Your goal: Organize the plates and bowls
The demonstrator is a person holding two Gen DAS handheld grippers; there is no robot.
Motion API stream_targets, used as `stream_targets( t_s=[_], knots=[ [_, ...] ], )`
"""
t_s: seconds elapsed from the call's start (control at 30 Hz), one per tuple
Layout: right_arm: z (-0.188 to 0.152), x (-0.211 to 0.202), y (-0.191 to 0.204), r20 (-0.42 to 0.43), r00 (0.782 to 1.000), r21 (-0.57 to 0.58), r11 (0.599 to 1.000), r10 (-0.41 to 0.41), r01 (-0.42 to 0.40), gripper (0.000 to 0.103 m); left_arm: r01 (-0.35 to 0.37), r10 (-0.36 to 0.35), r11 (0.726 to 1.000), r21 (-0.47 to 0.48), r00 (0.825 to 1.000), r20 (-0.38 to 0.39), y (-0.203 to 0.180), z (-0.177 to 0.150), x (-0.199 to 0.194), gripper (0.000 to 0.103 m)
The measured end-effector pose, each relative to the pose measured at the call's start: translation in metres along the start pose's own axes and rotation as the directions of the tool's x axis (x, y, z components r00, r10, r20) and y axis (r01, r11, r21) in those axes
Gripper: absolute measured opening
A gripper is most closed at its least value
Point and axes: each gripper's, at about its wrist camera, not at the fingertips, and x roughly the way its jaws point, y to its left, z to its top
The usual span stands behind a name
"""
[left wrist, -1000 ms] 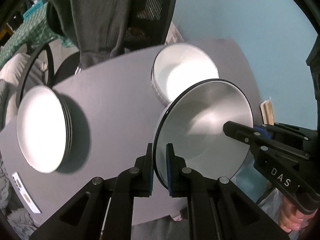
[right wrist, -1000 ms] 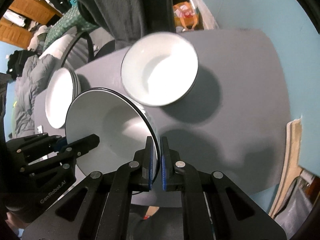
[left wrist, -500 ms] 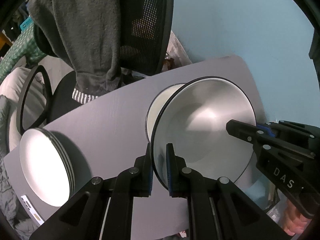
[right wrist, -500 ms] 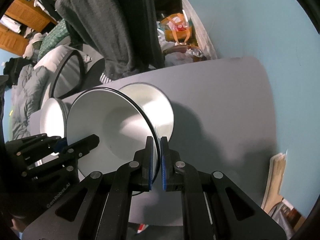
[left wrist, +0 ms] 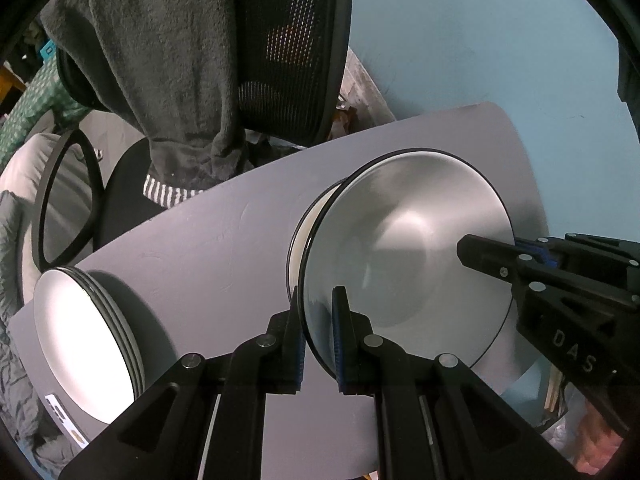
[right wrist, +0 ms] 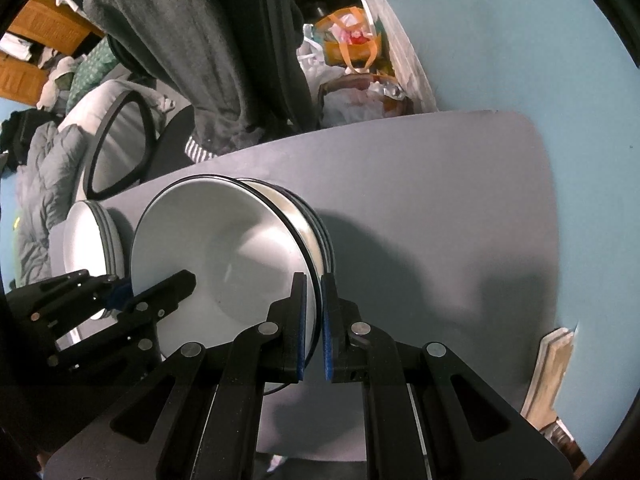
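A white bowl (left wrist: 408,256) with a dark rim is held between the two tools: its near rim is clamped by the left gripper (left wrist: 318,336), and the opposite rim is pinched by the right gripper (right wrist: 314,328), both closed narrowly on it. The bowl is poised directly over the stack of bowls (right wrist: 316,224) on the grey table (right wrist: 440,200) (whether it touches the stack cannot be told). A stack of plates (left wrist: 88,344) is seen well apart, towards the table's left end.
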Motion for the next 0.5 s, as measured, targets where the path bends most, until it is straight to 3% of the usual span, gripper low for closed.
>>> stream_targets(
  t_s=[0.43,0.5],
  knots=[
    [0.0050,-0.0007,0.0009,-0.020,0.999,-0.034,0.999,-0.026,0.025,0.010,-0.004,0.004,1.000,-0.006,1.000,0.002,-0.0001,0.0028,-0.0045,0.016],
    [0.0054,-0.0010,0.0011,-0.022,0.999,-0.038,0.999,-0.028,0.027,0.010,-0.037,0.037,0.999,0.003,0.999,0.014,-0.0022,0.0023,-0.0074,0.020]
  ],
)
